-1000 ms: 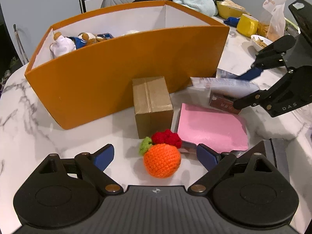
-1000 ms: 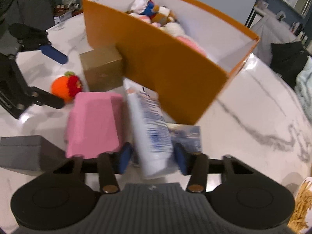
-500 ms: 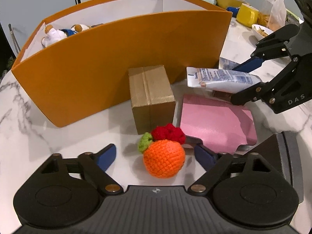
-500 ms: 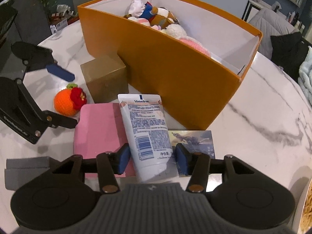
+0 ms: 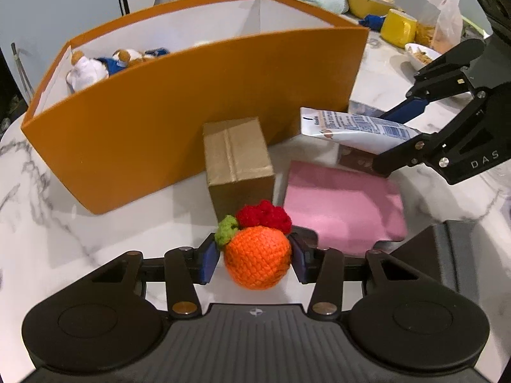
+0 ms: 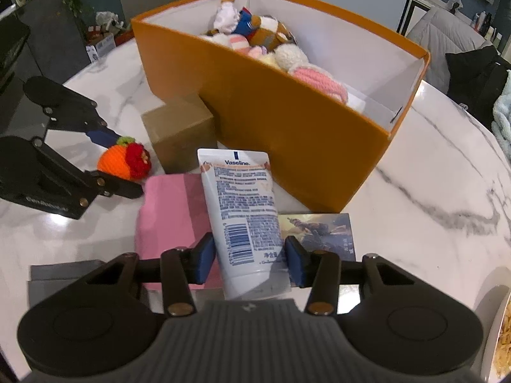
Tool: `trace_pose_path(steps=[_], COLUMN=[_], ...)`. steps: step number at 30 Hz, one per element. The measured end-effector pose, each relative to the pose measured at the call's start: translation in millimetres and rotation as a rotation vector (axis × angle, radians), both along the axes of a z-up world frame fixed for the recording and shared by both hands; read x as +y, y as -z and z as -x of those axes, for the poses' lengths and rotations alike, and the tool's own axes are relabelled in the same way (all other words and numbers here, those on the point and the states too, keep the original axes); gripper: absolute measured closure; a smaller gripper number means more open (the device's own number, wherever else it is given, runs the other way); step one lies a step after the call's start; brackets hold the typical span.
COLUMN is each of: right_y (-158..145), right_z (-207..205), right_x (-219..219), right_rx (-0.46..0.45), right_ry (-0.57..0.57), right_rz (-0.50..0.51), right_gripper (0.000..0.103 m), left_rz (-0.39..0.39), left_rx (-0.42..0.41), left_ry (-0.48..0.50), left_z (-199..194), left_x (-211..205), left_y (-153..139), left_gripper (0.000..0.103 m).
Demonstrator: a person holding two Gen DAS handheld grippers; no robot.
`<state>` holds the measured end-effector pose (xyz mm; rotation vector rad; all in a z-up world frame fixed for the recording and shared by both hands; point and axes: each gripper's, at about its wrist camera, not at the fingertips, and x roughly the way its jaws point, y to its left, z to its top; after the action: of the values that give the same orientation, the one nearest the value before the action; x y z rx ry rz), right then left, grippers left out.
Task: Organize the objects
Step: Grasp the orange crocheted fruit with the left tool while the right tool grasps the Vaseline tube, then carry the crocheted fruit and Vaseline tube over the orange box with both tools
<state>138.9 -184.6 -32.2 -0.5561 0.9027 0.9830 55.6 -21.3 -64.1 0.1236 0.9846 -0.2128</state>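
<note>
Vaseline tube (image 6: 244, 220) sits clamped between the blue pads of the right gripper (image 6: 249, 260), its long axis running along the fingers, flat crimped end pointing away toward the orange box (image 6: 297, 134) and cap end back at the gripper body; it is lifted above the pink block (image 6: 166, 210) and the picture card (image 6: 322, 233) on the marble table (image 6: 431, 191). Left gripper (image 5: 254, 255) has its jaws just closed in narrow around the crocheted orange fruit (image 5: 257, 257), both blue pads against its sides; the fruit's green leaf and red tuft point away toward the small cardboard box (image 5: 238, 162), which stands against the orange box's long front wall. Plush toys (image 6: 255, 38) lie inside the orange box, at its far end
</note>
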Motion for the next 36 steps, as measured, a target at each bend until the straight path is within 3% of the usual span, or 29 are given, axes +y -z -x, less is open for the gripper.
trace_pose_path(steps=[9,18,23,28,36], right_y=[-19.6,-49.6,-71.0,-100.7,-123.2], right_z=[11.6,21.3,21.7,9.1,-19.6], right_x=[-4.2,-4.7,-1.0,6.4,16.6], right_rx=[0.000,-0.019,-0.045,-0.095,-0.148], right_ry=[-0.026,-0.036,-0.021,0.056,0.225], right_rz=[-0.042,-0.134,-0.187,-0.248,-0.316], right_gripper=[0.054,0.054,0.054,0.054,0.054], left_rz=[0.043,0.012,0.052,0.078,0.090], left_rx=[-0.046,-0.127,-0.213,-0.289,-0.328], left_ry=[0.005,0.034,0.035,0.010,-0.050], left_z=[5.7,10.2,8.4,-7.1,-43.5], left_x=[0.9,-4.4,-1.8,2.5,4.7], left_y=[-23.2,-48.3,-81.7,-111.9,-122.5], left_gripper=[0.049,0.049,0.049,0.049,0.050])
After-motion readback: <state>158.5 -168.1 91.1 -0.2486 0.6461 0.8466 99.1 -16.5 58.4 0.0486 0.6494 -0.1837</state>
